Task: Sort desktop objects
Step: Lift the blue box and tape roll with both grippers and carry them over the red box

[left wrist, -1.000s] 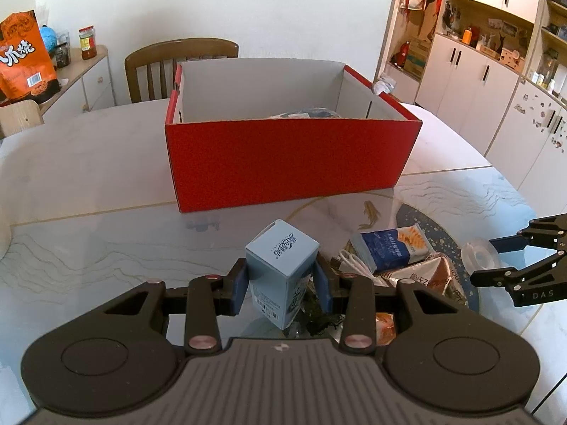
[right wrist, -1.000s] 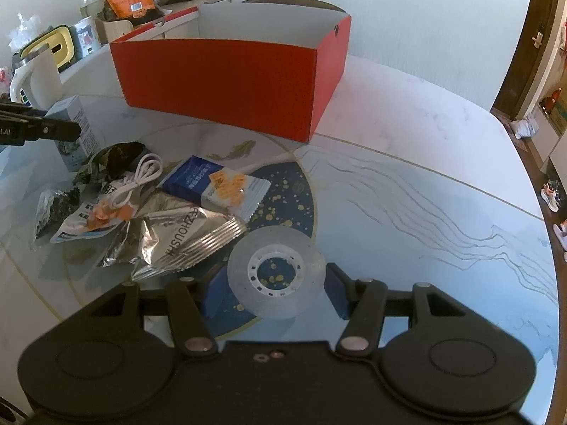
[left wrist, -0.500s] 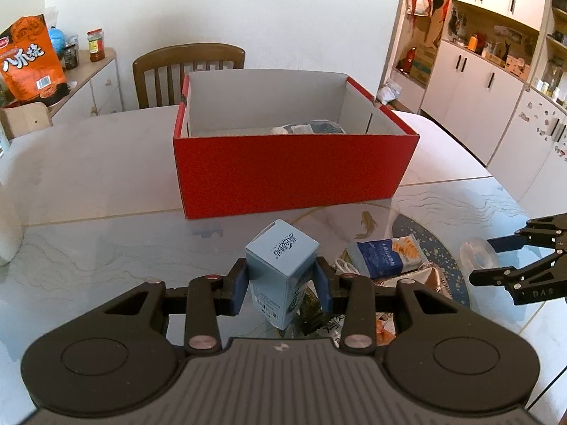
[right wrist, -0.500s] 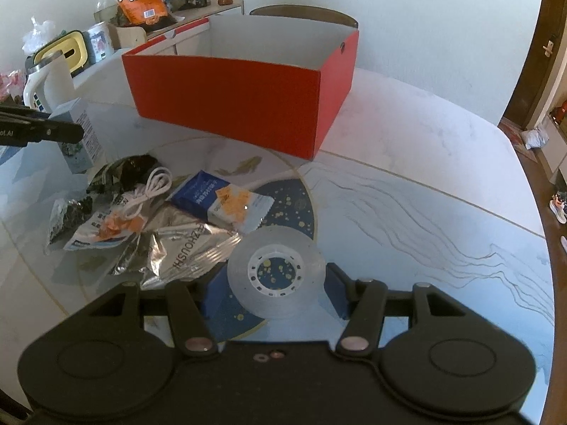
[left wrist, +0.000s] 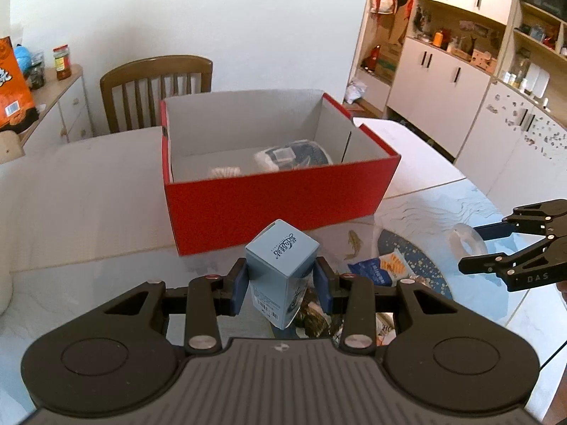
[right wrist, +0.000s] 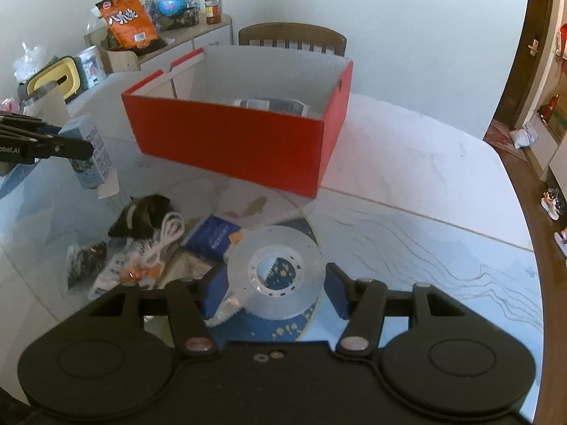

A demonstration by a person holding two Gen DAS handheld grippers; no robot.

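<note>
The left gripper (left wrist: pixel 281 283) is squeezed tight on a small light blue carton (left wrist: pixel 280 269), with a blue pad pressed on each side; the carton is tilted and held up off the table (left wrist: pixel 88 191), just in front of the near red wall of the red box (left wrist: pixel 276 205); the right gripper (right wrist: pixel 271 288) is clamped on a clear tape roll (right wrist: pixel 276 276), one pad on each edge of the roll, and the roll is up off the table too; the box sits open at the top, white inside, with a dark blue packet (left wrist: pixel 294 154) and something white lying at its bottom near the back right; much of the box floor is bare, so there is room inside; between the grippers and the box the table top is mostly bare near the box wall; lower down lies a heap of small things: a blue snack packet (right wrist: pixel 216 237), a white cable (right wrist: pixel 166 233), a dark crinkly bag (right wrist: pixel 145 212) and a shiny foil pack (right wrist: pixel 226 310); to the right of the box the table is wide and bare out to its brown curved edge (right wrist: pixel 524 219); a wooden chair (left wrist: pixel 156 88) stands behind the box.
</note>
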